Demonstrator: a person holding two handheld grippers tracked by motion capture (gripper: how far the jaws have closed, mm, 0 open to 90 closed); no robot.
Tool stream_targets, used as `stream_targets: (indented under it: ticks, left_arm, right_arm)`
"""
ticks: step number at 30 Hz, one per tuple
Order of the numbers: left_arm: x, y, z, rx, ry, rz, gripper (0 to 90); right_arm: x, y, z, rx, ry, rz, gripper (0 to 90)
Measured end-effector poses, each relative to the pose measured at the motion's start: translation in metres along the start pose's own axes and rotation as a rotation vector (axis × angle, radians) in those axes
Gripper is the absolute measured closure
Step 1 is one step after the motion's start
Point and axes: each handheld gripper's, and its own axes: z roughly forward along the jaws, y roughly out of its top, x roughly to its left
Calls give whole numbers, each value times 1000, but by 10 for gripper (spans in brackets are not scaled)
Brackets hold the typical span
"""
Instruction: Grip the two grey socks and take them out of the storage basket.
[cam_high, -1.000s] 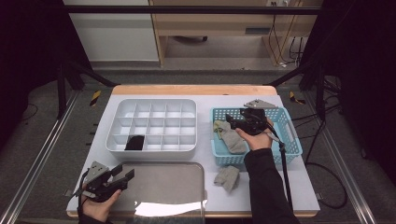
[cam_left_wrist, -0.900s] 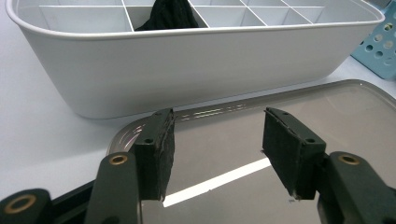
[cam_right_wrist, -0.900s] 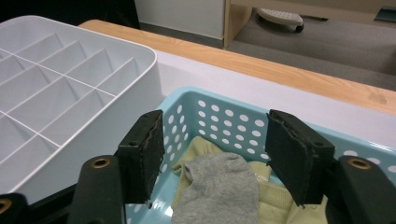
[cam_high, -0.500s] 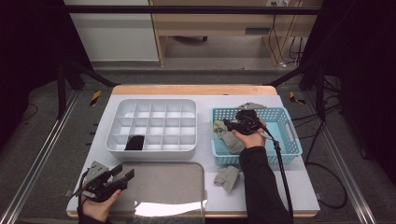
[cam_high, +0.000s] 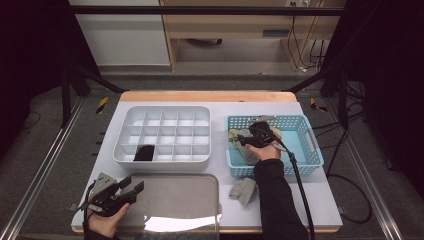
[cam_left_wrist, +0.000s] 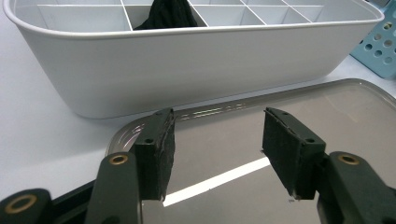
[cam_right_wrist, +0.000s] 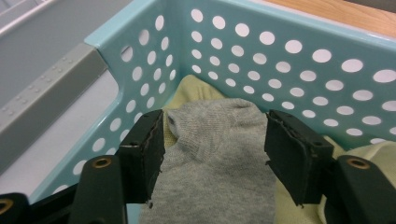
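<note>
A teal perforated basket (cam_high: 302, 120) (cam_right_wrist: 299, 70) holds a grey sock (cam_right_wrist: 219, 158) lying over a pale yellow sock (cam_right_wrist: 187, 88). My right gripper (cam_high: 244, 140) (cam_right_wrist: 215, 135) is down inside the basket's left end. Its jaws have just been opening, and they stand open on either side of the grey sock without pressing it. A black sock (cam_high: 145, 153) (cam_left_wrist: 166, 14) sits in a front compartment of the white divided tray (cam_high: 165, 108) (cam_left_wrist: 187, 60). My left gripper (cam_high: 131, 186) (cam_left_wrist: 217, 140) is open and empty over the left end of the metal tray (cam_high: 170, 205) (cam_left_wrist: 336, 107).
Another grey sock (cam_high: 244, 190) lies on the white table between the metal tray and the basket's front wall. The right gripper's cable (cam_high: 300, 190) trails back over the table's front right. Rails and dark floor surround the table.
My right gripper has sunk lower into the basket and shifted slightly left, onto the grey sock. The left hand and gripper have kept still.
</note>
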Motion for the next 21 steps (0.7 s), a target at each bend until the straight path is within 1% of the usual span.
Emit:
stream_targets:
  ticks: [3,5,8,9,12,14,16,18,21]
  left_arm:
    - [0,0,1,4,2,1,427]
    - [0,0,1,7,3,4,427]
    - [0,0,1,6,2,5,427]
    - [0,0,1,6,2,4,427]
    - [0,0,1,7,2,2,427]
    - [0,0,1,7,2,4,427]
    - [0,0,1,7,2,5,427]
    - [0,0,1,8,3,5,427]
    - [0,0,1,8,2,5,427]
  right_arm:
    - [-1,-1,3,9,-10,1,327]
    - [-2,-2,5,20,-14,12,297]
    - [-3,-2,7,31,-22,18,291]
    - [-3,-3,7,36,-18,22,288]
    - [-2,-4,10,61,-18,18,284]
    - [-2,-4,12,75,-19,23,292]
    - [-2,-5,12,92,-24,26,328]
    - [-1,-6,13,117,-34,15,382]
    - [-1,-6,13,139,-36,11,467]
